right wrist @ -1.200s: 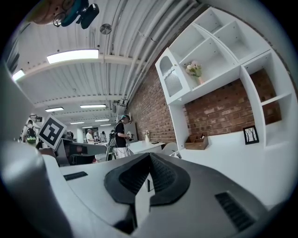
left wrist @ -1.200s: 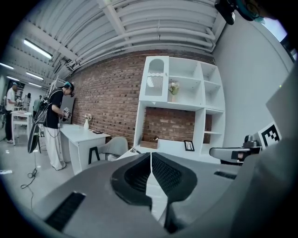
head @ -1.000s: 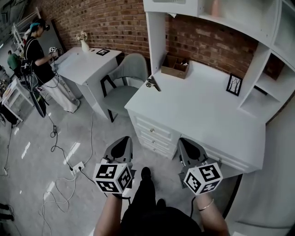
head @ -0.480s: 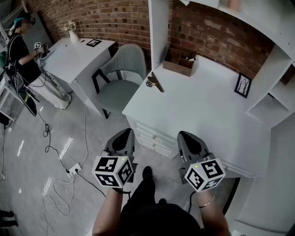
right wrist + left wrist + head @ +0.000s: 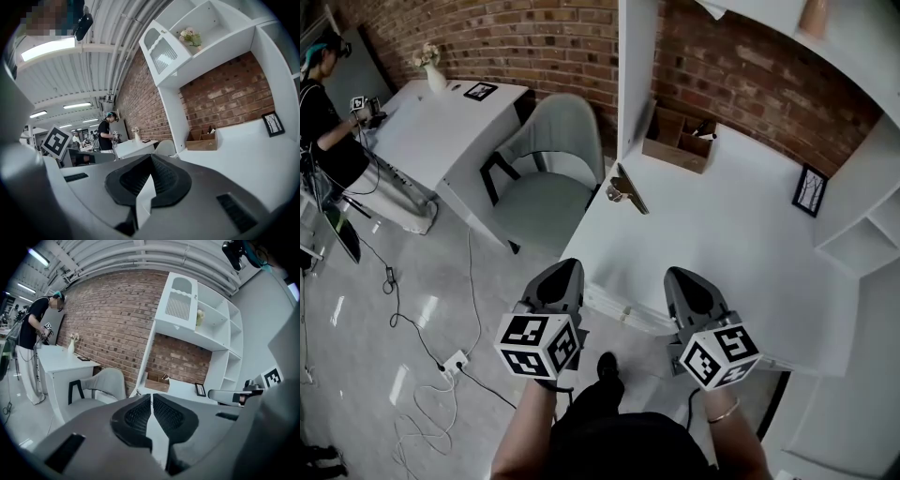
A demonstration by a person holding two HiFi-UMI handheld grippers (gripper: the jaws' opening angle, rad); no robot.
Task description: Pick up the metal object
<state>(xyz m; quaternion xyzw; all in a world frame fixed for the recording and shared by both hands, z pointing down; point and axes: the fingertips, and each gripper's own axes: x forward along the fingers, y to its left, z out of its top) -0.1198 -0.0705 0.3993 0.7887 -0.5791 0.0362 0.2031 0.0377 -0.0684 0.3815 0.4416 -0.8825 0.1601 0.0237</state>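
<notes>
The metal object (image 5: 624,191), a small shiny piece with a long bar, lies at the left edge of the white desk (image 5: 722,253) in the head view. My left gripper (image 5: 566,270) hangs in the air at the desk's near left corner, well short of the object, with its jaws shut and nothing between them (image 5: 152,397). My right gripper (image 5: 681,276) is over the desk's front edge, also shut and holding nothing (image 5: 151,157). Both point toward the back of the desk.
An open wooden box (image 5: 680,139) stands at the desk's back by the brick wall, and a small framed picture (image 5: 808,190) at the right. A grey chair (image 5: 546,159) sits left of the desk. Farther left are a second white desk (image 5: 441,122), a person (image 5: 321,103) and floor cables (image 5: 422,375).
Both grippers have moved forward together toward the white desk, which now lies closer beneath them. Their jaws have stayed shut.
</notes>
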